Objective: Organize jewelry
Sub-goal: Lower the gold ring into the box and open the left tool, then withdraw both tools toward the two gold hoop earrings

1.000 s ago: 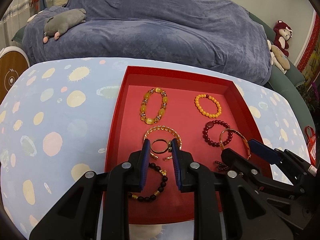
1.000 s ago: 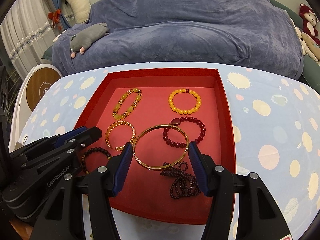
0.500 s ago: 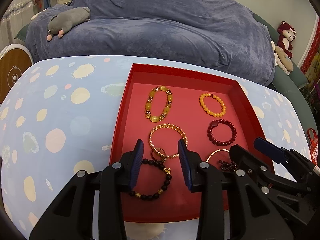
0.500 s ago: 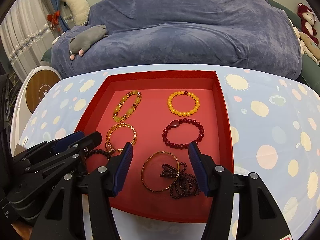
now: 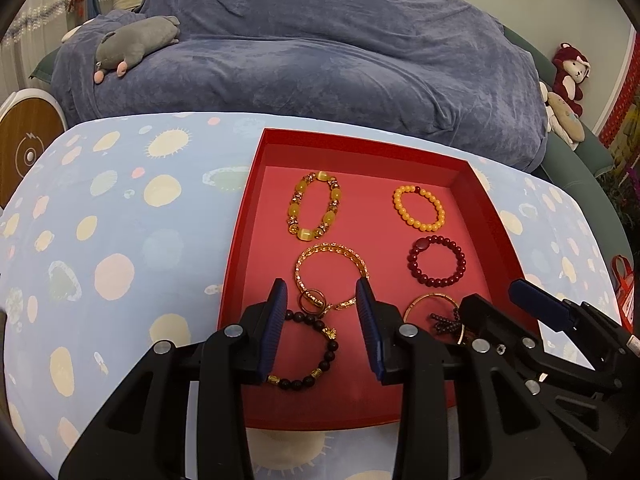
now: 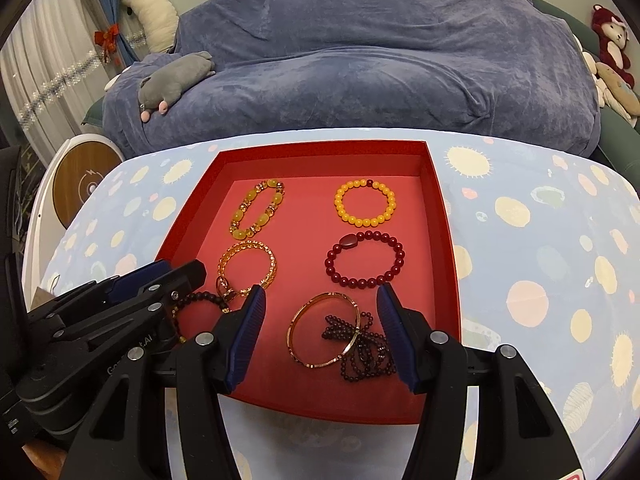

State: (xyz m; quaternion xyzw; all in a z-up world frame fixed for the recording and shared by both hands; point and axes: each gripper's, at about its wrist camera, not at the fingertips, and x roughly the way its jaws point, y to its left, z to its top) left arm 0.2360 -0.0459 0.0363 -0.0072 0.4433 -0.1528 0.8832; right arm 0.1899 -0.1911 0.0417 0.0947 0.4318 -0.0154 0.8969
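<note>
Hovering both claws open and empty, left gripper [image 5: 321,330] and right gripper [image 6: 320,330], I eye the stiff, light gold bangle [image 6: 325,330]: pinch its rim.

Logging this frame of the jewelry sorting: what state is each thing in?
Left gripper: open, empty.
Right gripper: open, empty.
Red tray: uncovered, on the tablecloth.
Gold bangle: flat, overlapping the dark bead string.
Dark bead string: bunched.
Red bead bracelet: flat, apart.

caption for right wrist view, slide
Open right gripper above red tray, gold bangle overlapping dark bead strand.
</note>
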